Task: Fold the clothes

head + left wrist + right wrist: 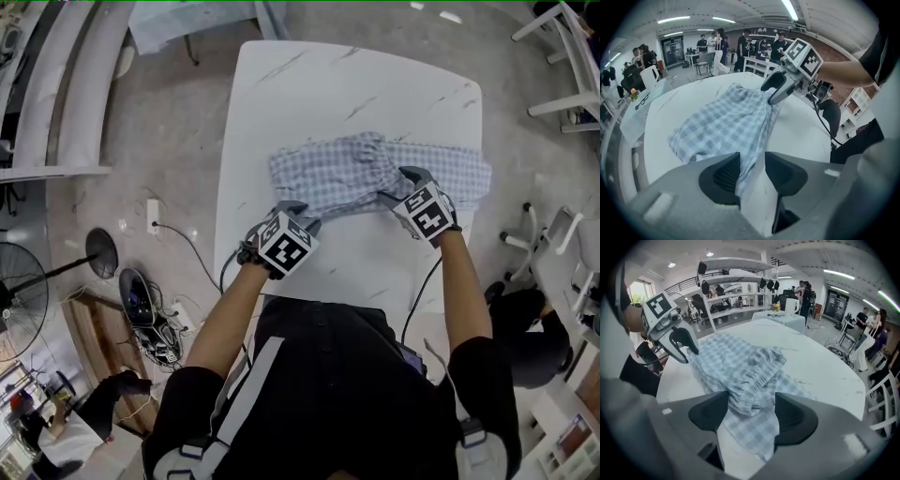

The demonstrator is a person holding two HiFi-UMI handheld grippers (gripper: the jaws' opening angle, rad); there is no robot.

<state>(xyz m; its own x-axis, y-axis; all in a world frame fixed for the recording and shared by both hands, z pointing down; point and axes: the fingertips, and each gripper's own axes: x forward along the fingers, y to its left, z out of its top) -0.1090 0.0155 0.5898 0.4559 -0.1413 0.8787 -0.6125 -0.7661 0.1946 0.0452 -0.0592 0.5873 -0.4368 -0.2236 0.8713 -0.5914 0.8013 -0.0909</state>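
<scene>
A blue-and-white checked garment point(375, 173) lies crumpled across the middle of a white table point(309, 84). Centre left, the left tongs point(302, 214) pinch its near edge in a narrow grip. Centre right, the right tongs point(398, 186) stand wide, with bunched fabric loose between them.

We see a white, marble-veined table point(309, 84). One blue checked garment point(347, 173) lies bunched on it, reaching from the left gripper point(300, 212) to the right gripper point(401, 185) and beyond both.
</scene>
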